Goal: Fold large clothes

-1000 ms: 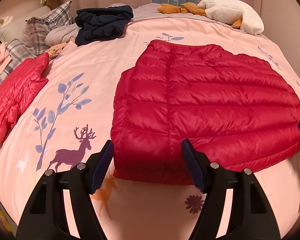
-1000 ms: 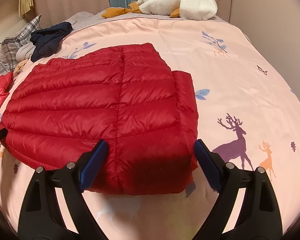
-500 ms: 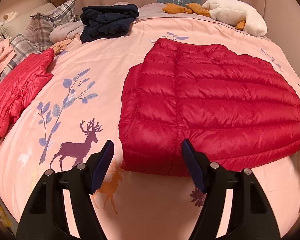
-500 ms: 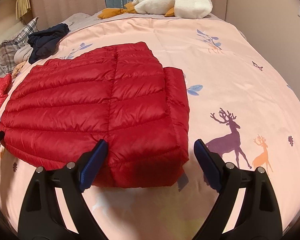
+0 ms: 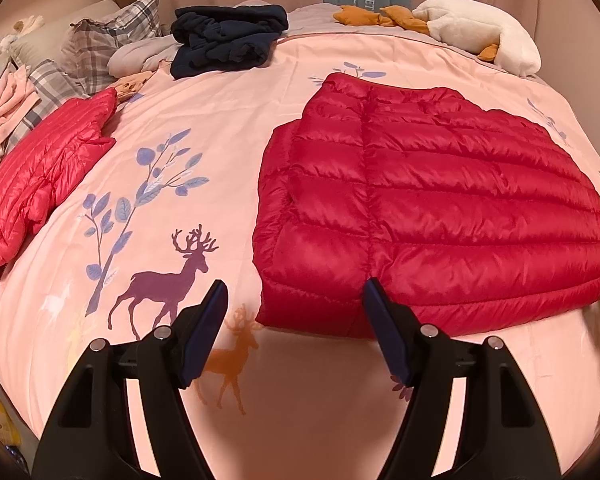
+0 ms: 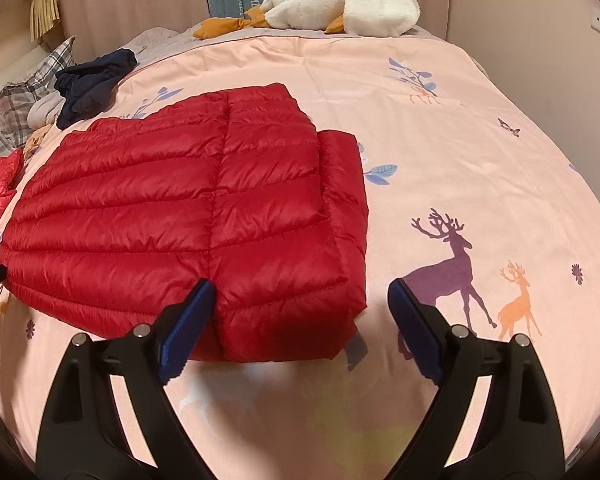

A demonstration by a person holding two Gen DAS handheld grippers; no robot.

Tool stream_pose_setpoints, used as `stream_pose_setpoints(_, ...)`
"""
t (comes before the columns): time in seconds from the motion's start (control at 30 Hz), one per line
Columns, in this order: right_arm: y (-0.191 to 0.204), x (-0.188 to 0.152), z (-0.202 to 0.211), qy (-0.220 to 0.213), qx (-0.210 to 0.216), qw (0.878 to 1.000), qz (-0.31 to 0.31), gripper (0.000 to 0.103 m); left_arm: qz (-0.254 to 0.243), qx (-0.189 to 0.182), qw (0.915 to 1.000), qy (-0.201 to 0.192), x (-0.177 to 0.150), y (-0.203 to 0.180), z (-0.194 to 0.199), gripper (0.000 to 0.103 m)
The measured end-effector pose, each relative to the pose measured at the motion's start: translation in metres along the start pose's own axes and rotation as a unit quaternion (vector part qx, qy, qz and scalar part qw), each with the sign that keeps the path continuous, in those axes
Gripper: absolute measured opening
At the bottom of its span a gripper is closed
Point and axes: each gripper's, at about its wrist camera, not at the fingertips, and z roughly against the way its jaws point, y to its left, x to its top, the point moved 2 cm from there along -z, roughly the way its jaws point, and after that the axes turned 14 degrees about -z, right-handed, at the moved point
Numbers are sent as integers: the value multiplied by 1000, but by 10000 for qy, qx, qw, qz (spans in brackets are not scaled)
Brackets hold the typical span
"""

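A red quilted down jacket (image 5: pixel 432 196) lies flat near the middle of a pink deer-print duvet (image 5: pixel 220 120), its sleeves tucked in along both sides so that it forms a broad rectangle, an arrangement that appears to set it up for a further fold across its width. A narrower tucked panel (image 6: pixel 346 200) shows along its right edge in the right wrist view. The left gripper (image 5: pixel 294 328) hangs above the bed just short of the jacket's near left corner, fingers spread wide and holding nothing; the right gripper (image 6: pixel 300 322) mirrors it at the near right corner, likewise spread and empty, one finger (image 6: pixel 188 320) overlapping the hem in the picture, though contact cannot be told. Both point forward along the jacket, low and roughly level. Beyond it lie a second, brighter red puffer jacket (image 5: pixel 40 176), a dark navy garment (image 5: pixel 224 40), plaid pillows (image 5: pixel 100 48) and a white plush goose (image 6: pixel 340 4).
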Motion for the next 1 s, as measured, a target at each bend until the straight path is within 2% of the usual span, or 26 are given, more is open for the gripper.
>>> stream_pose_setpoints(1.0,-15,0,8,-28,-130,9999,-109,90,128,201,9997,79,-4,13,1,71)
